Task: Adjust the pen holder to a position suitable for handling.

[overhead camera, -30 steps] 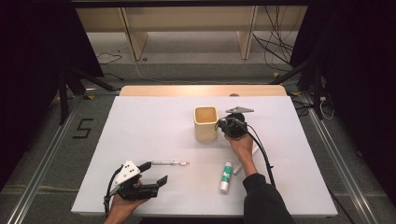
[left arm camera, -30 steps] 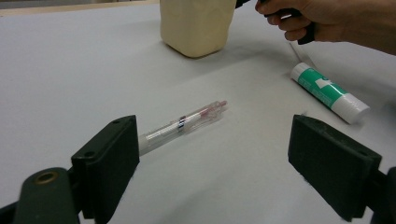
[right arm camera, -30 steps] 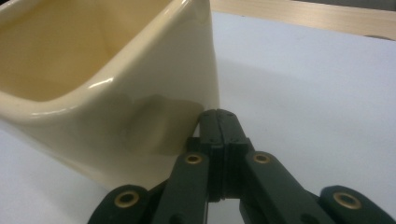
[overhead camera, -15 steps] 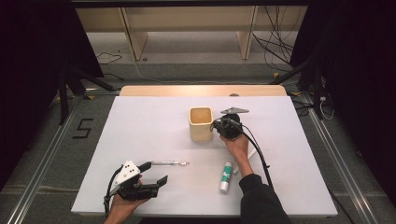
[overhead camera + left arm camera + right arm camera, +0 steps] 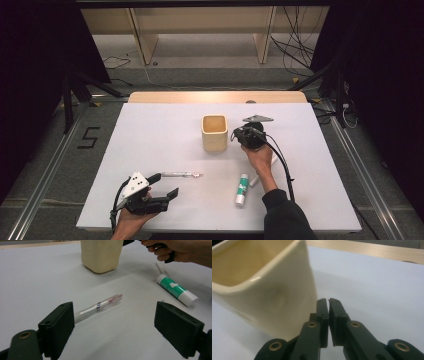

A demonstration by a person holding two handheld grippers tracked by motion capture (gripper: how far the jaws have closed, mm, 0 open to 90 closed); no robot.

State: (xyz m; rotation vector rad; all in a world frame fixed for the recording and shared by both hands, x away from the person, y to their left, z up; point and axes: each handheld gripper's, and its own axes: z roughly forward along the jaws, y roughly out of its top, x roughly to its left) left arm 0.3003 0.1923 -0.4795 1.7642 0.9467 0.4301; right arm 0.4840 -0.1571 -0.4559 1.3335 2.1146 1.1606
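Black two-jaw tongs point(image 5: 328, 300) with jaws pressed together, empty, rise from below, their tips right beside a glossy cream square ceramic cup point(image 5: 265, 287) standing on a white table point(image 5: 374, 287).

Black right gripper point(image 5: 235, 136), brass screws; black cable point(image 5: 283, 165); dark sleeve point(image 5: 284, 217)

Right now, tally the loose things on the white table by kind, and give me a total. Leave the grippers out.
Cream square cup: 1
Clear pen: 1
Green and white glue stick: 1
Thin white stick, partly hidden beside the glue stick: 1
Total: 4
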